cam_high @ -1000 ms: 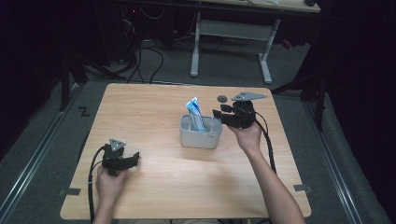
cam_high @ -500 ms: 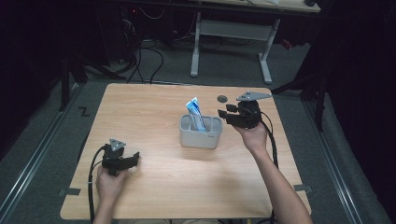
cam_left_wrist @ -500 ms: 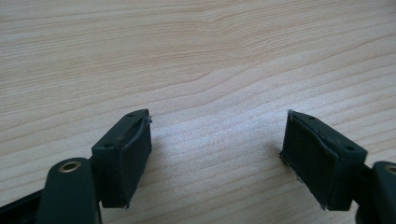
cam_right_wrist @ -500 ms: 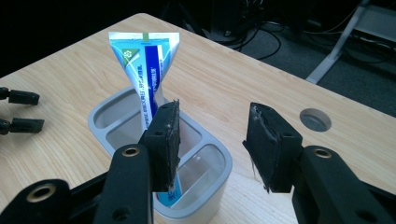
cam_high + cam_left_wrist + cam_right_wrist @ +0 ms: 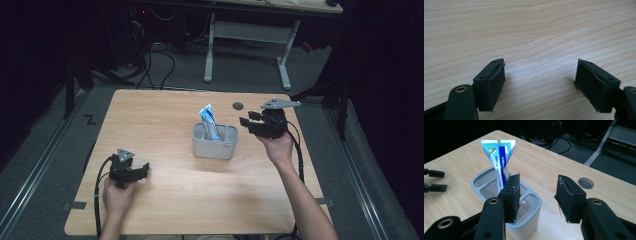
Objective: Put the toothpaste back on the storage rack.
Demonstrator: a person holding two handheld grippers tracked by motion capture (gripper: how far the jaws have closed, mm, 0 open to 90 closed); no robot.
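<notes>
The left tongs (image 5: 145, 169) rest low on the tabletop (image 5: 165, 120), held in the person's left hand (image 5: 116, 192), with the grey three-cornered plate on top and the cable looping back beside the wrist. In the left gripper view the jaws stand wide apart, released, with bare wood grain between and beyond them and nothing in their gap.

The right tongs (image 5: 245, 121) are held up off the wood by the right hand (image 5: 276, 145), just beside the grey holder (image 5: 215, 141), which lies toward the left tongs from them. In the right gripper view the right tongs (image 5: 537, 195) are also released, their worn black pads (image 5: 511, 192) parted with nothing between. The holder (image 5: 529, 225) sits just below and ahead of the jaw at the left of that view; it is a rounded grey tub split into compartments. A toothpaste tube (image 5: 499, 162), white and blue with a green mark near its crimped top, stands upright in the compartment farther from the right tongs, flat end up. In the high view the tube (image 5: 210, 120) leans slightly away from the right tongs.

A round grey grommet hole (image 5: 585, 183) lies in the tabletop beyond the right tongs.
</notes>
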